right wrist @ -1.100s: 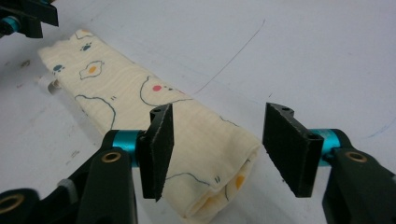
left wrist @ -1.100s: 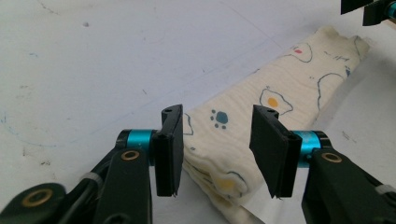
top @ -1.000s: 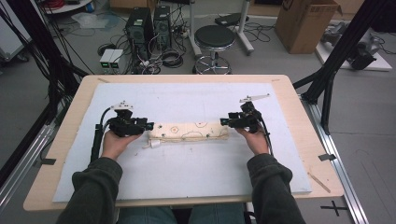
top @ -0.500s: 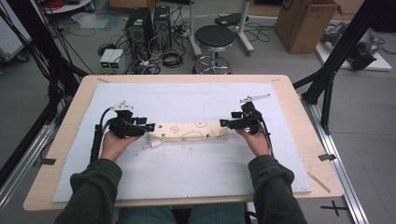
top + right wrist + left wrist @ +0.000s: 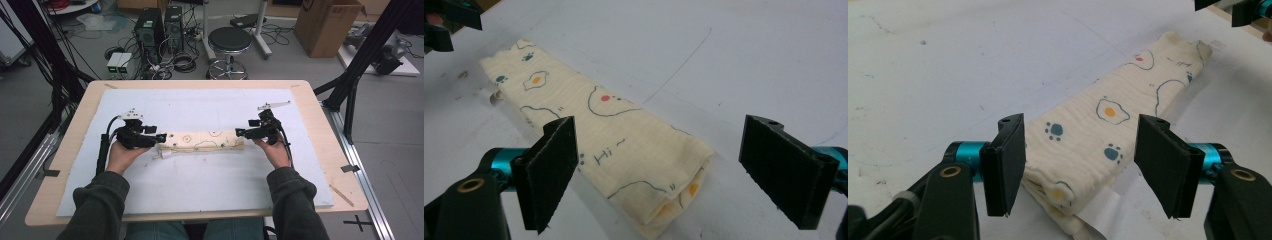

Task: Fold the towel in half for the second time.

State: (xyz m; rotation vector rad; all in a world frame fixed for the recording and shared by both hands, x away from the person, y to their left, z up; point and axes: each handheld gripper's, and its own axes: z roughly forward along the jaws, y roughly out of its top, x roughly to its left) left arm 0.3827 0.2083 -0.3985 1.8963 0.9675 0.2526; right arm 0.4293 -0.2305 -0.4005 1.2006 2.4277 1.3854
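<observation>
Here the cream-coloured cotton cloth printed with fried eggs and paw prints [image 5: 200, 143] lies folded into a long narrow strip across the middle of the counter's pale blue mat [image 5: 210, 185], running left to right between the two hands. The left gripper [image 5: 1080, 162] sits at the strip's left end with its jaws spread wide, one on each side of the cloth's near end and neither pinching it; a white label tab [image 5: 1100, 212] sticks out from under that end. The right gripper [image 5: 674, 172] is at the opposite end, its jaws likewise spread apart, with the folded corner lying between them and open mat on either side.

Judging by this, the step in hand seems to be the start of another fold: both tools are lined up on the short ends but grip nothing yet. The next move likely calls for lowering one pair of jaws around all the stacked layers at an end, closing firmly enough to hold the whole thickness, then lifting and carrying that end over toward the other so the edges meet squarely without the layers sliding apart.
</observation>
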